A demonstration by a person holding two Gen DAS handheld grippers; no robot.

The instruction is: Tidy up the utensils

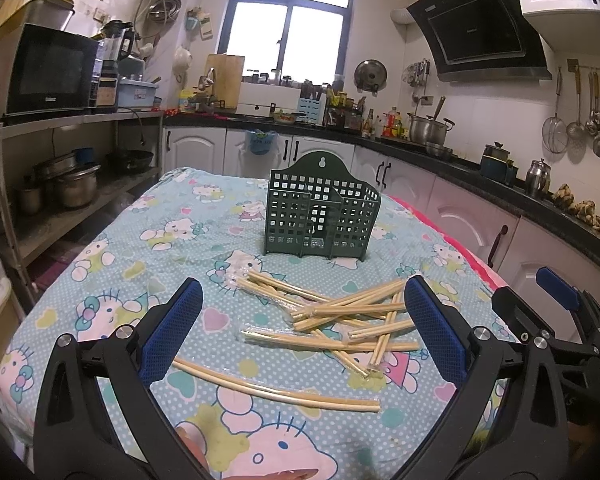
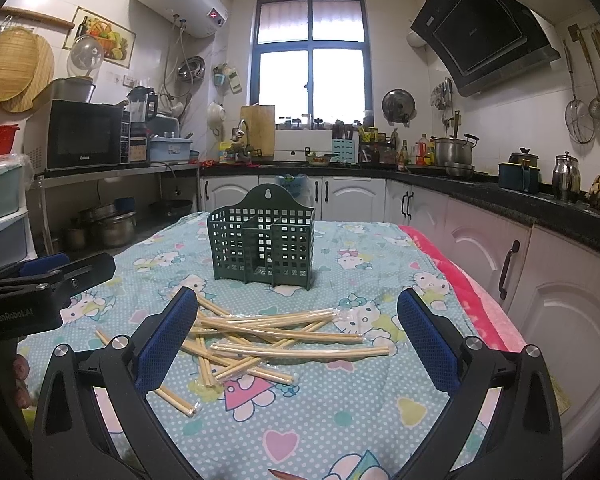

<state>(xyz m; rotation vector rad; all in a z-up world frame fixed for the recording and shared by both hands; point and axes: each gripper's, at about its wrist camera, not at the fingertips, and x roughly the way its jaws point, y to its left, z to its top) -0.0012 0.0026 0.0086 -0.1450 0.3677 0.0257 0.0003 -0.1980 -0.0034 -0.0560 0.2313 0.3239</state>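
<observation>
Hovering over the tabletop (image 1: 100, 240), you hold both grippers with fingers wide and empty.

Your left gripper (image 1: 302, 320) frames the chopsticks (image 1: 340, 316), a loose crossed pile of wrapped pairs on the patterned cloth (image 1: 172, 216); one pair (image 1: 276, 386) lies apart, nearer you, between the blue pads. Your right gripper (image 2: 292, 334) looks onto the same pile (image 2: 276, 332) from the other side, with another stray pair (image 2: 176, 398) beside its left finger. Behind the pile, well apart from it, stands the green basket (image 1: 322, 216), upright in mid-tabletop, its compartments showing nothing inside. Each gripper shows at the edge of the other's view: the right at (image 1: 556, 300), the left at (image 2: 48, 276).
</observation>
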